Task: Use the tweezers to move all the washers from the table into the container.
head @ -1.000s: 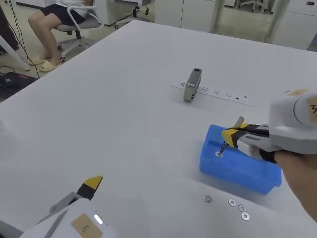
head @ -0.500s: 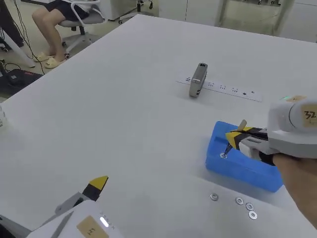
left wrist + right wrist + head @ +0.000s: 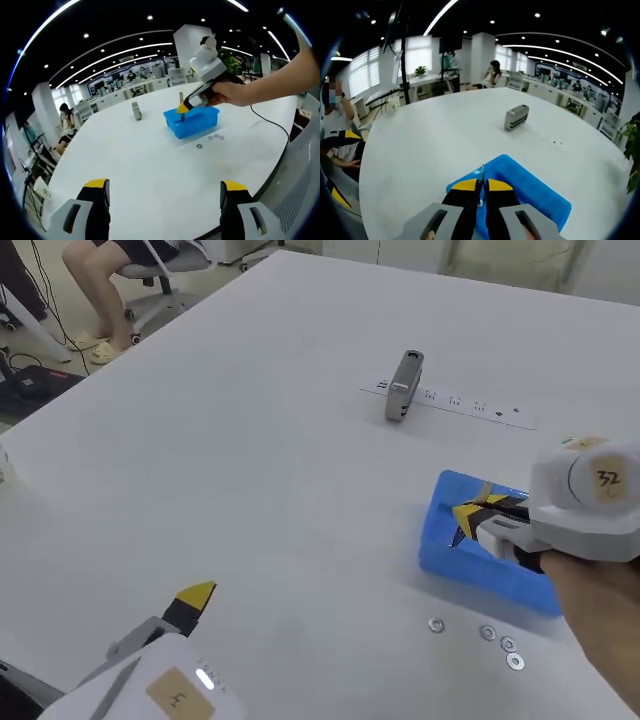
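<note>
Head view: white desk (image 3: pixel 250 440), blue container (image 3: pixel 480 575) on it. Right tongs (image 3: pixel 470 514) clamp narrow on tweezers (image 3: pixel 481 176), tips over container. Left tongs (image 3: pixel 164 186) gape wide, holding nothing. Four washers (image 3: pixel 487 633) lie on the desk beside the container. Risk: tweezers twist in the clamp and flick a washer away.

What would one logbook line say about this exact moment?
right gripper: shut on tweezers, tips at blue container | left gripper: open, holding nothing | washers: four on table beside container
</note>
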`<act>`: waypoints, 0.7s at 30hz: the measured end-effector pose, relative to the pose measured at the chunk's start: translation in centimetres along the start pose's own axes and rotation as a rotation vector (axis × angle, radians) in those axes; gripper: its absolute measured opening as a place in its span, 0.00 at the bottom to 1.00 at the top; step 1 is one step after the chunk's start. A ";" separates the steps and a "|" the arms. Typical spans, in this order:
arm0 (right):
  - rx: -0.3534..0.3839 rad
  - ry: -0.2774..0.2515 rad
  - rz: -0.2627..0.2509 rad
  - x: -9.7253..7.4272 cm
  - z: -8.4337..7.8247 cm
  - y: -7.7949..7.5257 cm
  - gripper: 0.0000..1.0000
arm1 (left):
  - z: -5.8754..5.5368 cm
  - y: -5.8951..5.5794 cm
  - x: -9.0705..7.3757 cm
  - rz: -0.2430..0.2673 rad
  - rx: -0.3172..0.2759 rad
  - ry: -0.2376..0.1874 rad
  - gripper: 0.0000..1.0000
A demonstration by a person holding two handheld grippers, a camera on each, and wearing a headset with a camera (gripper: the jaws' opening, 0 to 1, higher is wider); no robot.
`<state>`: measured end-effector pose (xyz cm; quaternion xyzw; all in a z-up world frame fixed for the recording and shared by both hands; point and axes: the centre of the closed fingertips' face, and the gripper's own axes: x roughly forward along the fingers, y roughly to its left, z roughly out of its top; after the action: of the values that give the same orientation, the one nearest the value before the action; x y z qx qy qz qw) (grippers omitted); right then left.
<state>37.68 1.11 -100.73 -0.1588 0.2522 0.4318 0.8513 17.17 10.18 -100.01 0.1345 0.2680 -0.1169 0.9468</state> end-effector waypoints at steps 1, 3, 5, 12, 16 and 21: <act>0.003 0.001 0.000 0.0 0.0 0.0 0.01 | 0.0 0.0 0.0 0.001 0.001 0.001 0.93; 0.006 -0.001 -0.001 0.0 -0.1 0.0 0.01 | 0.0 0.0 0.0 -0.001 0.001 0.002 0.93; 0.007 0.002 -0.003 0.0 -0.3 -0.1 0.01 | 0.0 0.0 0.1 -0.002 0.004 0.003 0.93; -0.027 -0.002 -0.014 0.2 -0.6 -0.1 0.02 | 0.0 0.0 0.1 -0.002 0.005 0.005 0.93; -0.021 0.001 -0.013 0.2 -0.6 -0.1 0.02 | 0.0 0.0 0.1 0.000 0.006 0.004 0.93; 0.001 -0.003 -0.017 -0.1 -0.4 -0.3 0.02 | 0.0 -0.1 0.1 -0.002 0.008 0.004 0.93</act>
<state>37.81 0.69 -100.98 -0.1599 0.2496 0.4247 0.8555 17.22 10.10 -100.09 0.1383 0.2696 -0.1188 0.9456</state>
